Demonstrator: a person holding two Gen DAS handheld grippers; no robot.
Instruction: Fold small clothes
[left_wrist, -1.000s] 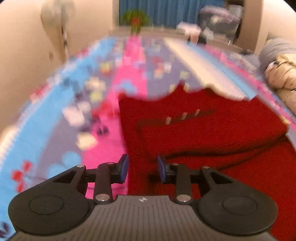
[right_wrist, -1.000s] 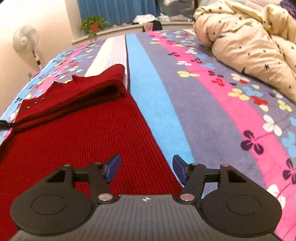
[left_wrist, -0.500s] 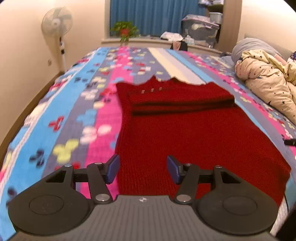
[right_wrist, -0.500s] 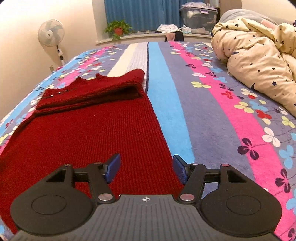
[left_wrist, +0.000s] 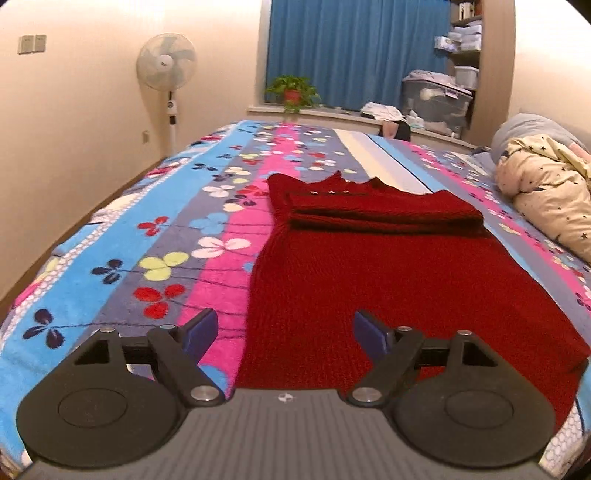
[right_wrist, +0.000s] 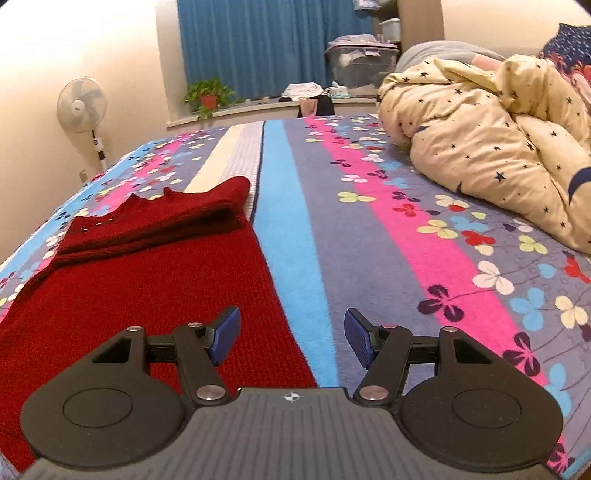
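Dark red knitted sweater (left_wrist: 388, 266), sleeves apparently folded across the chest, flat on floral striped bedspread (right_wrist: 388, 236); star-print cream duvet (right_wrist: 491, 144) well right. Left tongs (left_wrist: 284, 332) opening, empty; right tongs (right_wrist: 291, 338) wide, empty.

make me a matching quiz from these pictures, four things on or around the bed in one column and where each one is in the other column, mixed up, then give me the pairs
Things:
1. red sweater
2. star-print quilt
3. standing fan
4. potted plant

Places:
A. on the window ledge, in front of the blue curtain
B. on the floor beside the bed, by the wall
C. spread on the flowered blanket, sleeves folded across its far end
D. bunched up along one side of the bed

Pairs: 1-C, 2-D, 3-B, 4-A
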